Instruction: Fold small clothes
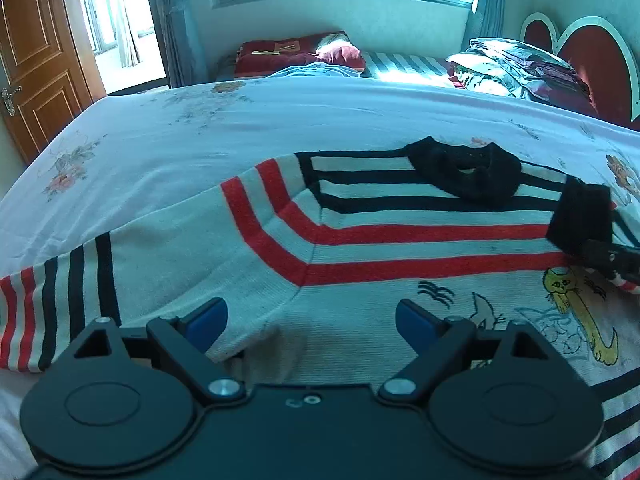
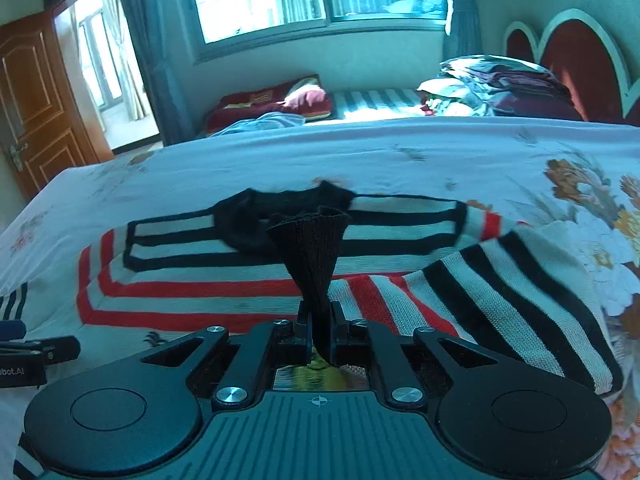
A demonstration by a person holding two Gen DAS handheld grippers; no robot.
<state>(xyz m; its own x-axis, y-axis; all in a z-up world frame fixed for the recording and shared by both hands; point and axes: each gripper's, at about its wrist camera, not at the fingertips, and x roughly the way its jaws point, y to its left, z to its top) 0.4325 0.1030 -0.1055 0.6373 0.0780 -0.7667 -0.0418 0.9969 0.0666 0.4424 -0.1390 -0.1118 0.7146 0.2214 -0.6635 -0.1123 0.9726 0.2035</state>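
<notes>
A small white sweater (image 1: 360,248) with red and black stripes, a black collar (image 1: 468,172) and cat drawings lies face up on the bed. My left gripper (image 1: 312,320) is open, low over the sweater's left armpit, holding nothing. My right gripper (image 2: 320,332) is shut on the black cuff (image 2: 312,248) of the right sleeve (image 2: 500,292). It holds the cuff above the sweater's chest, with the sleeve drawn across from the right. In the left wrist view the right gripper (image 1: 608,256) shows at the right edge with the cuff (image 1: 580,216).
The bed has a white flowered sheet (image 1: 240,128). Folded bedding (image 1: 520,68) is piled by a red heart headboard (image 1: 592,56) at the back right. A second bed with a red blanket (image 1: 296,52) stands under the window. A wooden door (image 1: 36,60) is at the left.
</notes>
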